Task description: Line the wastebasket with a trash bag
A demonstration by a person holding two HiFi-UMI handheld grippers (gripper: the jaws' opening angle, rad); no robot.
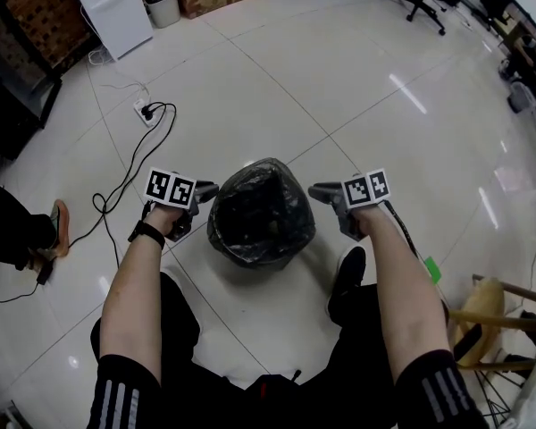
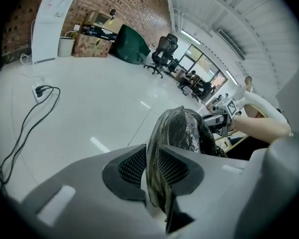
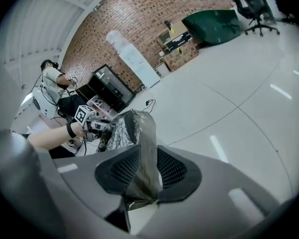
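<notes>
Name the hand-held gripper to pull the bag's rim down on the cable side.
Left, probably. The left hand-held gripper clamps the bag on the side facing the cable; the right hand-held gripper clamps the opposite side.

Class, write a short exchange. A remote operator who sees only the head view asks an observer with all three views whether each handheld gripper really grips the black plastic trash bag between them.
Operator: In the head view, the left gripper reaches the crinkled black plastic trash bag. Is the bag actually gripped?
Observer: Yes. The left gripper view shows a fold of the bag's film pinched between that gripper's dark ribbed pads.
Operator: And the right gripper?
Observer: It grips too. The right gripper view shows a fold of the bag pressed between its own pads.
</notes>
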